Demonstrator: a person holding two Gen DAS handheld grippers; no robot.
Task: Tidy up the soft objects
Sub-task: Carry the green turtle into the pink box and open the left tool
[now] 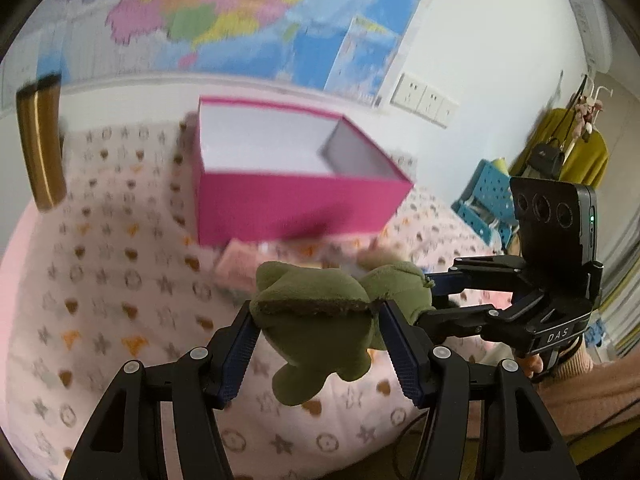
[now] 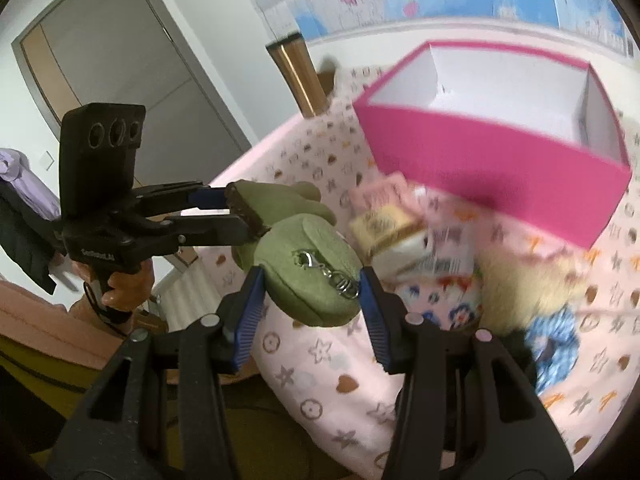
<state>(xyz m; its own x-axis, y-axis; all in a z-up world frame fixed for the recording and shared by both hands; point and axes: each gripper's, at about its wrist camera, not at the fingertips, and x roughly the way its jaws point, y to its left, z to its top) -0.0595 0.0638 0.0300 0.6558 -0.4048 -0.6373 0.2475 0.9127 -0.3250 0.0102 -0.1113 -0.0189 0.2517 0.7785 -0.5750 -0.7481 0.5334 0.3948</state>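
Note:
A green plush toy (image 1: 316, 292) with a brown seam hangs above the pink patterned bedding (image 1: 100, 280), gripped from two sides. My left gripper (image 1: 318, 312) is shut on its body, blue pads pressing both flanks. My right gripper (image 1: 426, 300) comes in from the right, shut on the toy's other end. In the right wrist view, my right gripper (image 2: 312, 276) clamps a rounded green part (image 2: 304, 264) that carries a metal clasp (image 2: 344, 284). There my left gripper (image 2: 240, 212) pinches the brown-edged part from the left. An open pink box (image 1: 296, 200) with a white inside stands just beyond on the bed (image 2: 320, 360).
Pink and yellow soft packs (image 2: 384, 208), a fluffy cream piece (image 2: 520, 280) and a blue patterned piece (image 2: 556, 344) lie in front of the pink box (image 2: 480, 152). A brass bedpost (image 1: 40, 140) rises at the left. A map covers the wall (image 1: 240, 8). A blue chair (image 1: 488, 196) stands beside the bed.

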